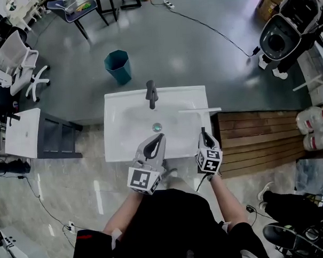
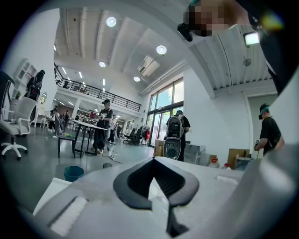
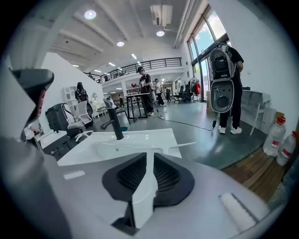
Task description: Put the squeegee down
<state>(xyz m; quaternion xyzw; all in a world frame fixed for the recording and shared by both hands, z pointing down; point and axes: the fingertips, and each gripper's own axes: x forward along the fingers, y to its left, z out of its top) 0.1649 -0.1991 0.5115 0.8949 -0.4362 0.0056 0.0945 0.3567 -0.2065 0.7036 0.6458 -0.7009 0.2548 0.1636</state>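
Pinching the squeegee (image 1: 199, 110) by its handle, right gripper (image 1: 203, 132) holds it at the sink's (image 1: 113, 128) right edge. Blade crosses that edge, right of the faucet (image 1: 151, 94). Left gripper (image 1: 157, 136) near the front edge, jaws pressed together, empty.

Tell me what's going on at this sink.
A person stands at a white sink with tongs in each hand. The right tongs are shut on the handle of the squeegee, whose blade lies across the sink's far right corner. It is not yet released, and I cannot tell whether it touches the rim. The left tongs are shut and empty over the sink's near edge.
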